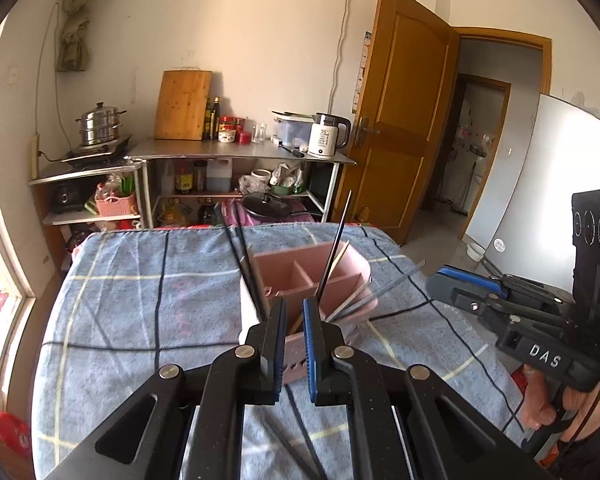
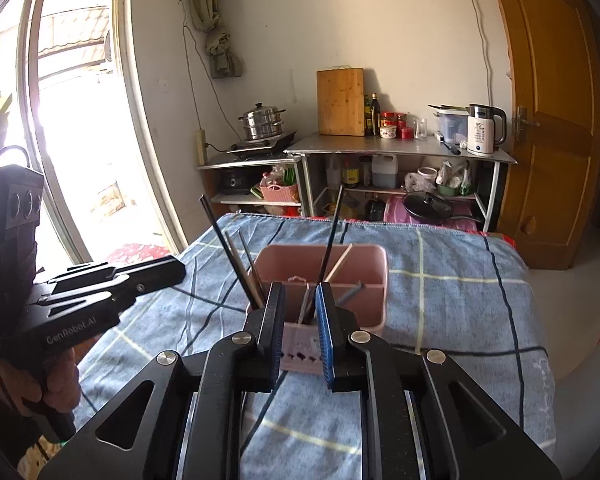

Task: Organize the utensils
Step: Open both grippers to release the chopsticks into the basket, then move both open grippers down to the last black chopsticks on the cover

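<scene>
Table (image 1: 112, 288) under a blue plaid cloth, terry-like weave with dark and pale yellow lines. Near its middle, a pink plastic utensil caddy (image 2: 364, 276): rectangular, rounded corners, matte, inner dividers making compartments, small slots along its near wall.

Left gripper (image 1: 294, 308), black with blue ribbed pads, sits just in front of the caddy's near wall; a narrow gap shows between its fingers, nothing in it, close to shut. A thin dark chopstick (image 1: 335, 246) rises tilted from the caddy just beyond the blue pad; contact with the pad unclear. Two more dark chopsticks (image 1: 240, 258) lean off the caddy's left side. A pale wooden chopstick (image 1: 339, 258) leans inside.

Right gripper (image 2: 299, 306) is at the caddy's near rim, fingers parted a little and empty; stick ends stand in the compartment just behind the gap. No earlier view to compare. Dark chopstick (image 2: 330, 236) rises just past its blue pad (image 2: 325, 340). Sticks slim, straight, smooth.
</scene>
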